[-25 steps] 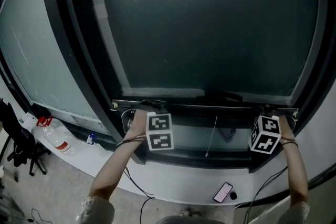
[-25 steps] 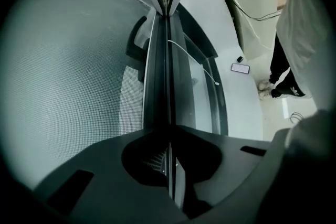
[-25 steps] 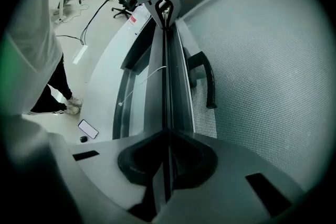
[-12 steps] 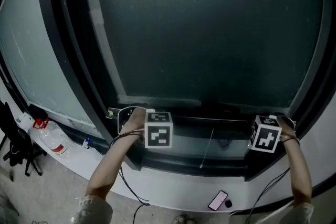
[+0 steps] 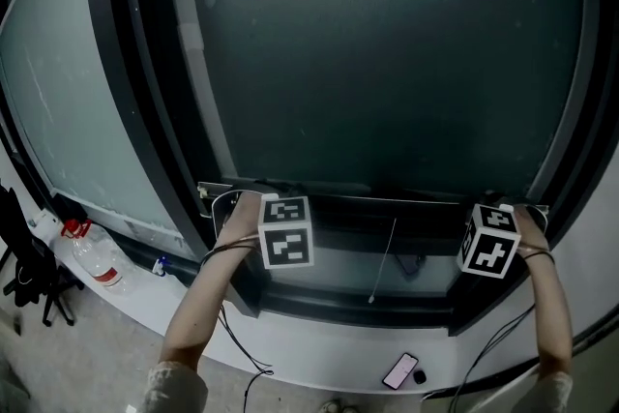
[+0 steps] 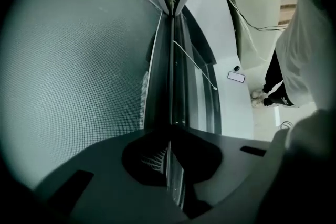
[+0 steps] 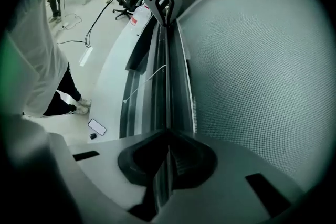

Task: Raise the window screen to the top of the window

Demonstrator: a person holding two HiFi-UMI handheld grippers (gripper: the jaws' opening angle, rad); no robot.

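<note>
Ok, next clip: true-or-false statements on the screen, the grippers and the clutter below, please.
1. The left gripper and right gripper both clamp the thin bottom rail of the dark mesh window screen. True.
2. The right gripper is open and empty. False: it is shut on the rail.
3. A flat rectangular smartphone lies below the rail in the head view. True.
4. The clear plastic bottle with a red cap is right of the screen. False: it is at the head view's lower left.
</note>
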